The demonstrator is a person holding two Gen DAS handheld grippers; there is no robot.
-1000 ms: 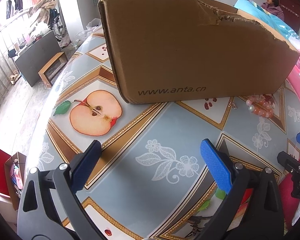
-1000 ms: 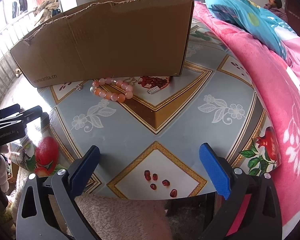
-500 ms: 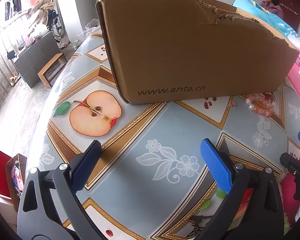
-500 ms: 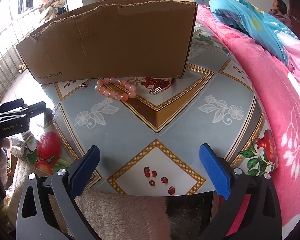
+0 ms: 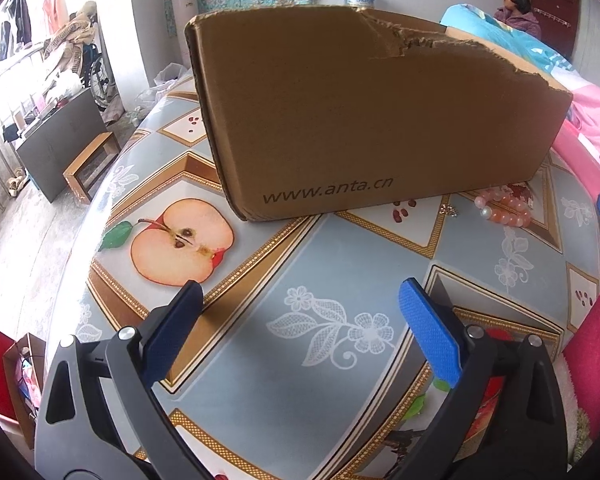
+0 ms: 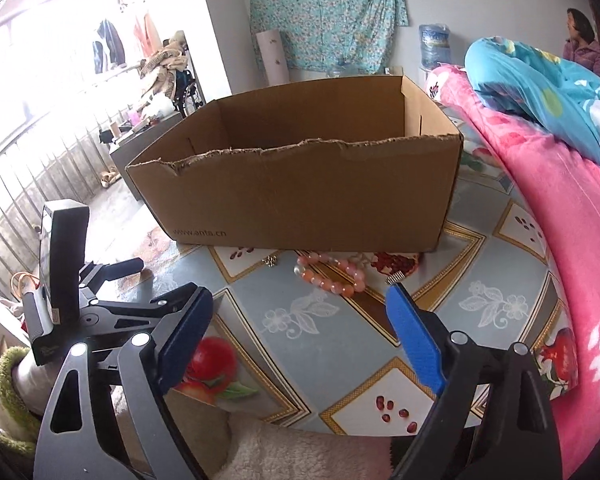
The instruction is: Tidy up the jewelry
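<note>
So far nothing has been picked up: the open brown cardboard box (image 6: 300,196) with the torn front rim stands on the round table covered with a fruit-and-flower printed cloth (image 6: 340,344), and the jewelry lies on the cloth just in front of the box's near wall. The string of pink and peach round beads (image 6: 332,274) sits below the box's right half, with a small silver charm (image 6: 271,261) just to its left and a small toothed silver clip (image 6: 396,278) just to its right.

The right gripper (image 6: 300,332) with blue pads hovers above the cloth, short of the beads; its jaws are closing from a wide spread, with nothing between them. The left gripper (image 5: 300,328) is spread wide and empty, aimed at bare cloth in front of the box's left corner, well away from the beads (image 5: 504,208).

The step in hand looks like reaching for the beads. To do it well, keep the jaws wide enough to straddle the doubled strand, come down over its middle, and pinch several beads at once so the loop does not slide out. Lift clear of the torn rim before carrying it over the box. Round beads may roll under the pads, so a slow squeeze seems wise.
</note>
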